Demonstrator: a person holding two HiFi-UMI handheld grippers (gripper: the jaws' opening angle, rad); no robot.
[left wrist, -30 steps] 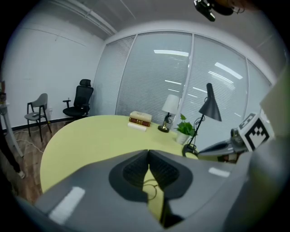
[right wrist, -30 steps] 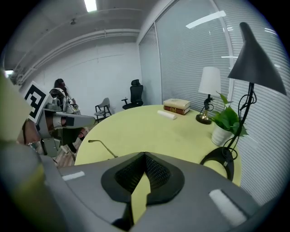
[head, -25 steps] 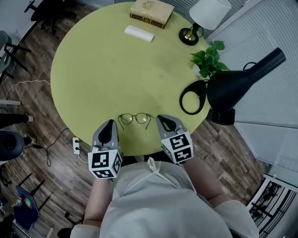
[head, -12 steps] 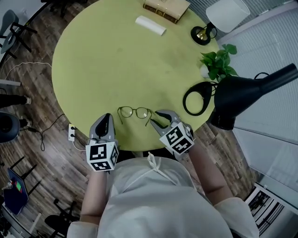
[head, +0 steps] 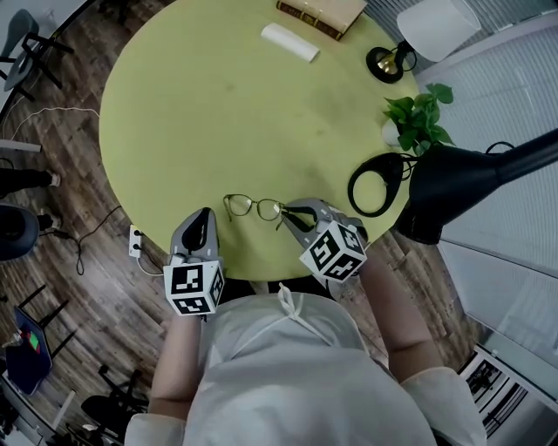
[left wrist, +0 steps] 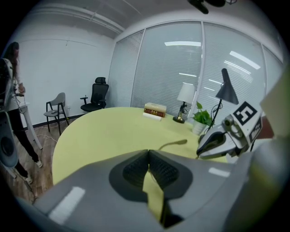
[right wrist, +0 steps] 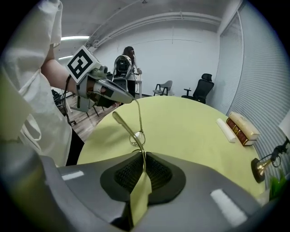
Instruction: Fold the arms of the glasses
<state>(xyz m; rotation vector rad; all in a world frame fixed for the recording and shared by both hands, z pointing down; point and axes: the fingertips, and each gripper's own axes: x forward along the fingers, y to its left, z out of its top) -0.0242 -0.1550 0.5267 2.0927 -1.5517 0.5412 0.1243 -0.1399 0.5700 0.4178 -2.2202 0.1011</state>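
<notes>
At the near edge of the tabletop (head: 218, 113) lie the wire-framed glasses (head: 253, 207), light, springy and probably easily bent, so the right claw (head: 292, 213), closing on one temple arm (right wrist: 124, 124), should pinch gently; the left claw (head: 202, 218) is closed, empty.

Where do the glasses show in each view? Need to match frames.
Head view: glasses at near table edge, low centre.
Left gripper view: one arm tip, right of centre.
Right gripper view: centre, arm inside the right gripper, jaws closing.
Shared landmark: the book.
</notes>
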